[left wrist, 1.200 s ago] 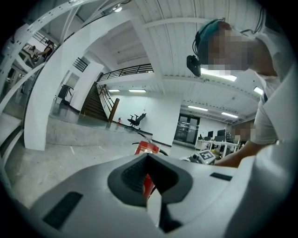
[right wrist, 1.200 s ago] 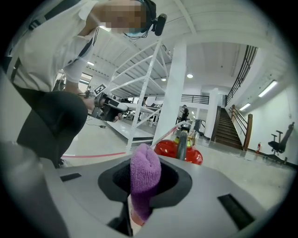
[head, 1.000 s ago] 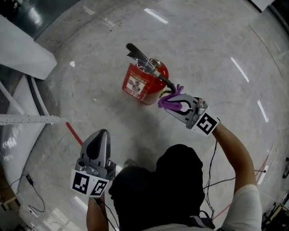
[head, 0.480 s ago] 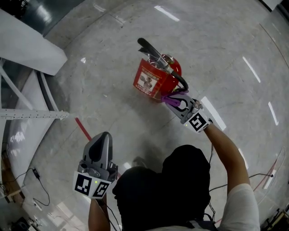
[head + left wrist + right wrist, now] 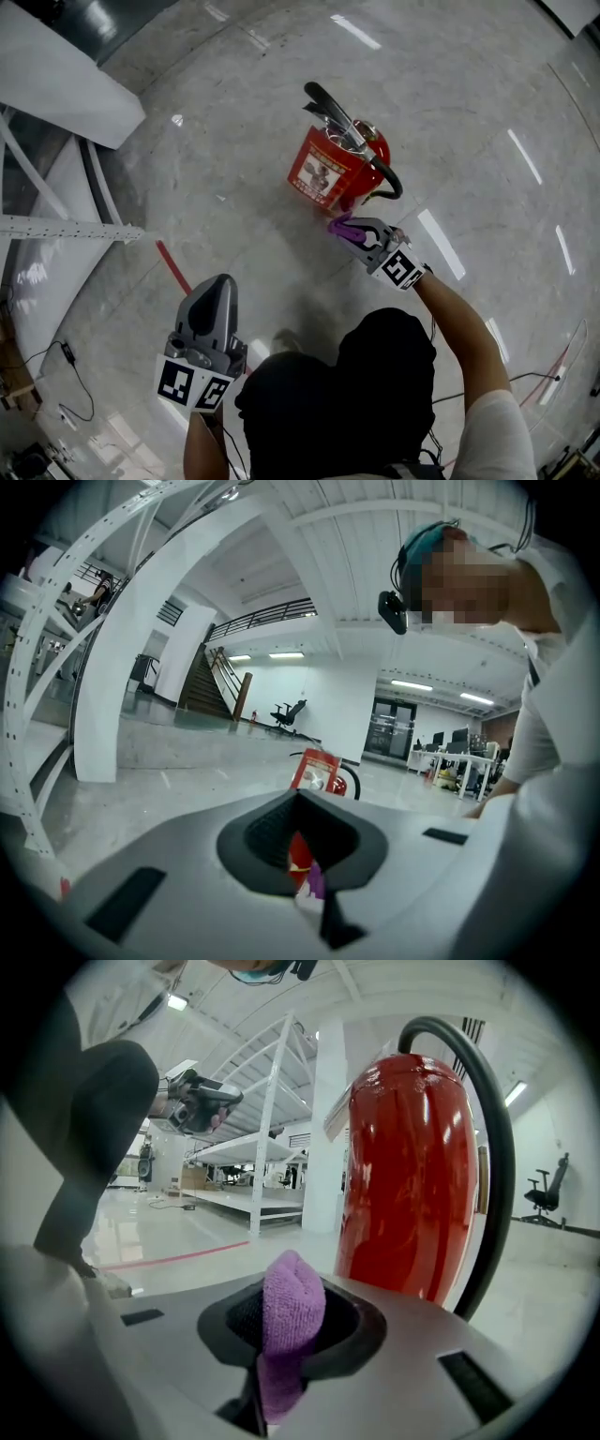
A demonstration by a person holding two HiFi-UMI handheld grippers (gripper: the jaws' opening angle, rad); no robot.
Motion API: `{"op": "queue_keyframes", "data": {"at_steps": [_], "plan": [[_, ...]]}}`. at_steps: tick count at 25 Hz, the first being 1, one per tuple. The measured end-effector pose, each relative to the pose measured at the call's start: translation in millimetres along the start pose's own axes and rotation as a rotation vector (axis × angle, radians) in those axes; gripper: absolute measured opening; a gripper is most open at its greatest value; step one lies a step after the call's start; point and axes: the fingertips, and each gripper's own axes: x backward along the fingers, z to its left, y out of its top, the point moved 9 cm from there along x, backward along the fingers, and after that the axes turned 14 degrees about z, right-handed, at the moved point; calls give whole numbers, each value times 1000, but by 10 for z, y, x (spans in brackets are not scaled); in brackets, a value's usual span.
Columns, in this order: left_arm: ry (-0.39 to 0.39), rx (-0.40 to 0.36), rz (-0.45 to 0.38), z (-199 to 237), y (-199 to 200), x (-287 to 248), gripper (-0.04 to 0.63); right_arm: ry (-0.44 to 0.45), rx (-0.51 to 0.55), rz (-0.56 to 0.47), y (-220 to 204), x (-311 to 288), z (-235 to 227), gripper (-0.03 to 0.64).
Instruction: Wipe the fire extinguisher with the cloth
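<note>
A red fire extinguisher (image 5: pixel 336 171) stands upright on the glossy floor, with a black handle (image 5: pixel 326 103) on top and a black hose (image 5: pixel 392 178) looping down its right side. My right gripper (image 5: pixel 349 228) is shut on a purple cloth (image 5: pixel 338 225), just short of the cylinder's lower near side. In the right gripper view the cloth (image 5: pixel 289 1316) bulges from the shut right gripper (image 5: pixel 292 1335), and the extinguisher (image 5: pixel 408 1176) and hose (image 5: pixel 495 1157) rise close behind. My left gripper (image 5: pixel 218 286) hangs shut and bare, far back at the lower left. In its view the left gripper (image 5: pixel 300 847) faces the distant extinguisher (image 5: pixel 319 771).
A white perforated metal rack (image 5: pixel 56 230) and a white panel (image 5: pixel 66 94) stand at the left. A red line (image 5: pixel 174 268) is marked on the floor near the left gripper. Cables (image 5: pixel 66 375) lie at the lower left. The person's dark-capped head (image 5: pixel 375 375) fills the bottom middle.
The right gripper with the cloth has slid from beside the hose on the extinguisher's right down and round to its lower near side. The left gripper has stayed put.
</note>
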Motion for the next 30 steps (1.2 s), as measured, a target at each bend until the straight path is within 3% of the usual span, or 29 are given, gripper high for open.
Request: {"op": "queue_keyframes", "data": {"at_steps": [2,6,10,17,22,24,30], "plan": [[-3,-2,1,-16,-4,-6,3,10,-43,-25,72,153,31,67],[-12,0,-10,17,53,8,3,-9,-236,-153,411,667,-65,67],[-17,8,-38,71,112,9,3,-19,-337,-245,828,1269,-230,68],[-22,36,-72,137,232,68,3,-204,-551,-387,1590,2134,-978,68],[-11,42,-94,182,264,153,3,-354,-508,-327,1923,2068,-1621,68],[-6,49,-101,195,270,198,3,-371,-498,-297,2042,1886,-1773,67],[9,56,-105,265,261,327,3,-208,-559,-222,2077,1144,-1976,68]]}}
